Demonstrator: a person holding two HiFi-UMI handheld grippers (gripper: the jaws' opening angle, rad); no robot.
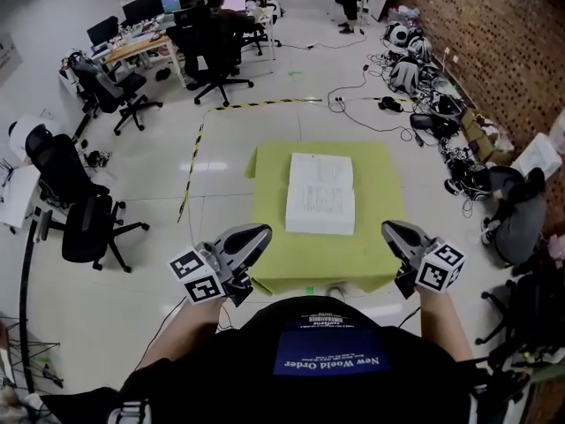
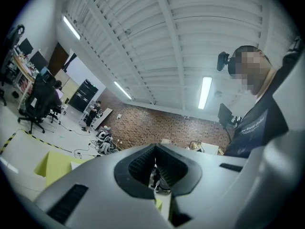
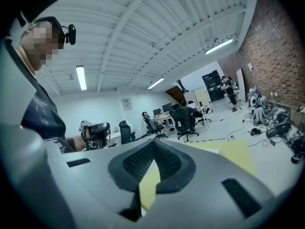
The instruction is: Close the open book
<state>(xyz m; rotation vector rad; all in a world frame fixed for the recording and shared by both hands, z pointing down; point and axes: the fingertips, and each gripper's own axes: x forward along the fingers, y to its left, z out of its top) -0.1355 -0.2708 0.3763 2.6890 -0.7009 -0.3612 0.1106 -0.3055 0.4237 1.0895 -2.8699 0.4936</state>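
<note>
A yellow-green table (image 1: 265,162) stands on pale floor tiles, with a brick wall (image 1: 503,34) at the frame's right and black office chairs (image 1: 88,228) at left. The book (image 1: 320,194) lies flat at the table's centre, a printed white face up, its long axis running top to bottom of the frame. The left gripper (image 1: 261,234) and right gripper (image 1: 389,229) hang at the near edge, both closed on nothing.

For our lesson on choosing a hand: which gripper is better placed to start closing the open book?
Left, narrowly. The left gripper and right gripper both hover shut and empty at the green table's near edge, but the left's tips look closer to the book.
</note>
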